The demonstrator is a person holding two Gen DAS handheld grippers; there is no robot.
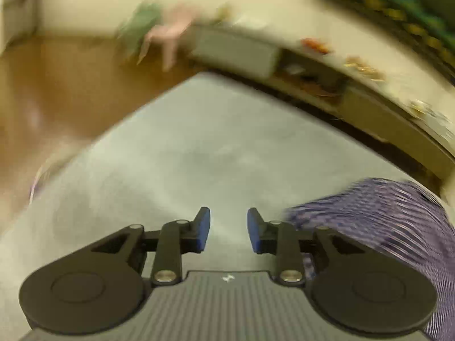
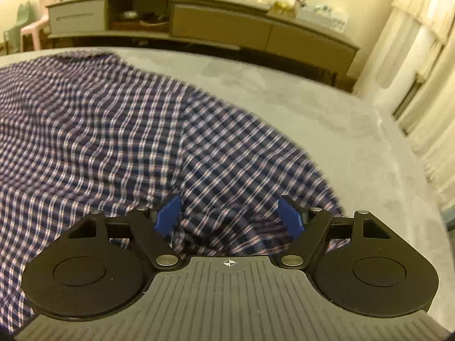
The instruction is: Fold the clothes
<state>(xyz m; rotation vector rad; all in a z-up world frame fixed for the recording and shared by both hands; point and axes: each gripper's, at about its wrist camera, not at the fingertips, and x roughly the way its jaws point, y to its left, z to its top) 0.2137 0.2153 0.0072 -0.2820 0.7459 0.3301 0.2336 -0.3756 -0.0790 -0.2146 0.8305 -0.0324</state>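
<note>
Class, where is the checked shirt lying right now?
The checked shirt lies spread on the grey surface, filling the right wrist view's left and centre under the open right hand-held gripper.

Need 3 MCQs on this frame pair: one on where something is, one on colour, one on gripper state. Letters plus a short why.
1. Where does the shirt lie?
A. on the grey bed
B. on the wooden floor
C. on the sideboard

2. What pattern does the shirt have?
A. plain white
B. navy check with pale lines
C. red stripes

3. How does the right gripper stand?
A. shut on the shirt
B. open, with cloth between the fingers
C. shut on nothing

Answers:
1 A: the cloth is spread over the grey surface, with the sideboard beyond it.
2 B: dark blue squares crossed by pale lines show in both views.
3 B: the blue pads stand wide apart with bunched fabric in the gap. The left gripper is open too, with bare bed between its pads and the shirt off to its right.
</note>
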